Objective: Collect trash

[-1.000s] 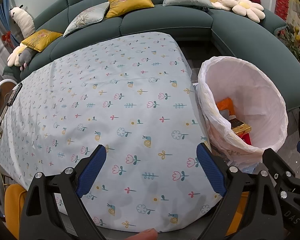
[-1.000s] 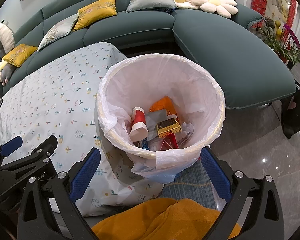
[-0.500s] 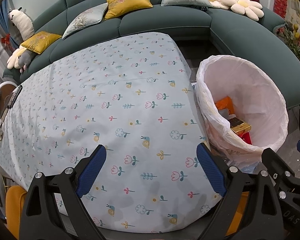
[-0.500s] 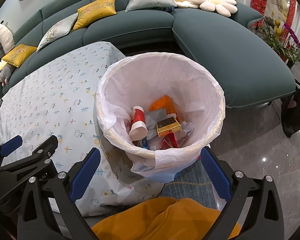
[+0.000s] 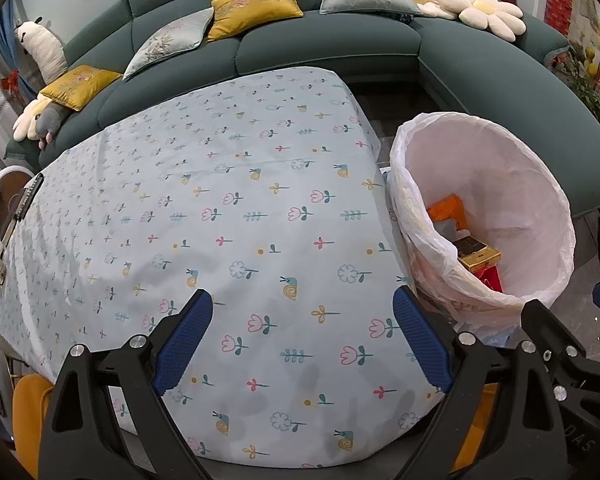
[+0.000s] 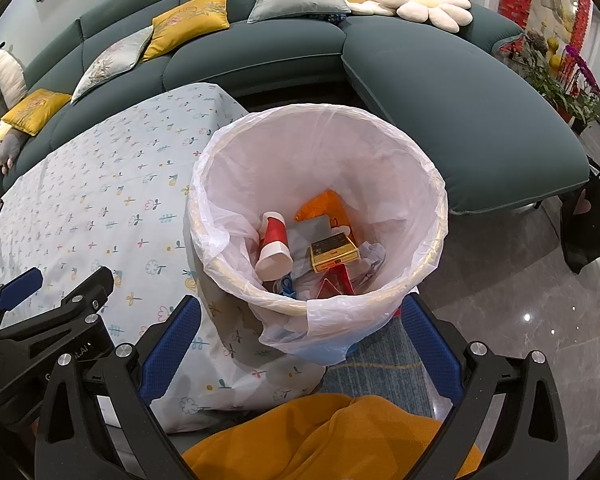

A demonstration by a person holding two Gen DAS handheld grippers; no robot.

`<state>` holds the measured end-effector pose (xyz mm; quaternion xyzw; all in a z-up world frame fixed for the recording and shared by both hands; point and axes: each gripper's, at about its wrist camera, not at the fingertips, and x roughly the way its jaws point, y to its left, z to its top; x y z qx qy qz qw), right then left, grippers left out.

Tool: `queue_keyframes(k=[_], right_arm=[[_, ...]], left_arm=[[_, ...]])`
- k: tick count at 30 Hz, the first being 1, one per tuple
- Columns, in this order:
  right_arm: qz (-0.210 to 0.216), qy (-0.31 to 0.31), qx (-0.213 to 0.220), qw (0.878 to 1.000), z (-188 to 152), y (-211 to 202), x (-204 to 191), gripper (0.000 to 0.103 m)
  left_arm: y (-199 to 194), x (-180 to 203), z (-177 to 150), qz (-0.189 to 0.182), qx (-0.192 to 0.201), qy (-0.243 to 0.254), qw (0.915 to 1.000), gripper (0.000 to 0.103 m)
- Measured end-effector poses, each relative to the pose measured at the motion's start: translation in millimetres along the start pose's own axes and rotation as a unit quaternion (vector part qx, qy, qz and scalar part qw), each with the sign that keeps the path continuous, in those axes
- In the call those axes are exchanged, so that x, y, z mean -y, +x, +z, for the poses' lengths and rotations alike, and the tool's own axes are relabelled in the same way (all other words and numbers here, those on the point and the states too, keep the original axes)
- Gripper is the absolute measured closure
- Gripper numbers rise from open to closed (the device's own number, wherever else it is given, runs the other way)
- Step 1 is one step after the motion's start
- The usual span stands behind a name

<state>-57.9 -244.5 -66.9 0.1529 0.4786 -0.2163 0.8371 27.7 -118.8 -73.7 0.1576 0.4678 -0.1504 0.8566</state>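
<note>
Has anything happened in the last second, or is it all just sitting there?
Nearly nothing. Both views drifted a touch. The left gripper and right gripper stay open and empty; the red-and-white cup and gold box lie unmoved in the trash bin.

The bin's (image 5: 540,184) rim hides part of its trash (image 5: 476,254).

Left claw (image 5: 300,340) drew back slightly.

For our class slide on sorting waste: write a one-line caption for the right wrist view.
Open right gripper above a lined trash bin holding a red paper cup and yellow box.
</note>
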Motion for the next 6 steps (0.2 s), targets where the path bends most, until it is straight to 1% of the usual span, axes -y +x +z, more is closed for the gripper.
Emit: queue_keyframes(k=[6], right_arm=[[-0.002,0.003,-0.002,1.000,0.5,0.3,0.2,0.007]], left_arm=[[2.6,-1.3,0.3,-0.004,0.002,0.000,1.0000,0.016]])
